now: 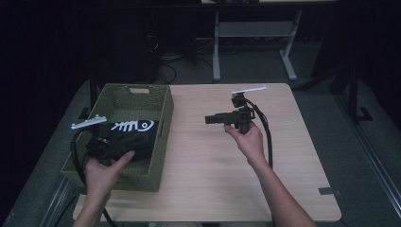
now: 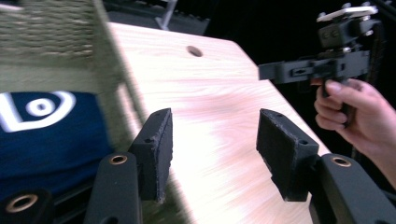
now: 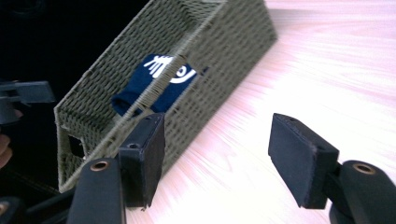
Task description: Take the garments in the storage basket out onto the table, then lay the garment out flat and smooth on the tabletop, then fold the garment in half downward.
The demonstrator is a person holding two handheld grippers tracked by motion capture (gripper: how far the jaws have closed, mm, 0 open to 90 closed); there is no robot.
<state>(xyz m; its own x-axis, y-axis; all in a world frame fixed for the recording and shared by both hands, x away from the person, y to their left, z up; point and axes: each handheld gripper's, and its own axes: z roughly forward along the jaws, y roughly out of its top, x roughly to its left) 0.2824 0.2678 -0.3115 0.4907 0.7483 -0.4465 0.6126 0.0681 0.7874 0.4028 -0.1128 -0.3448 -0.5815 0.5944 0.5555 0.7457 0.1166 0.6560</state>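
Note:
A navy folded cloth (image 1: 135, 126) with a white fish-bone print lies inside the green woven basket (image 1: 163, 127) on the left of the wooden table (image 1: 203, 161). My left gripper (image 1: 137, 142) hovers over the basket's near end, pointing right. Its jaws (image 2: 212, 126) stand open and empty, with the cloth (image 2: 42, 126) and basket wall (image 2: 112, 74) to their left. My right gripper (image 1: 208, 119) is held above the middle of the table, pointing left toward the basket. It (image 3: 217, 135) is open with nothing between the pads, facing the basket (image 3: 224, 51) and cloth (image 3: 154, 84).
A metal desk frame (image 1: 250, 42) and cables stand on the dark floor beyond the table. A small round hole (image 2: 194, 51) marks the tabletop. Grey tape (image 1: 328, 191) sits near the front right corner. Bare wood spreads between the basket and the right hand.

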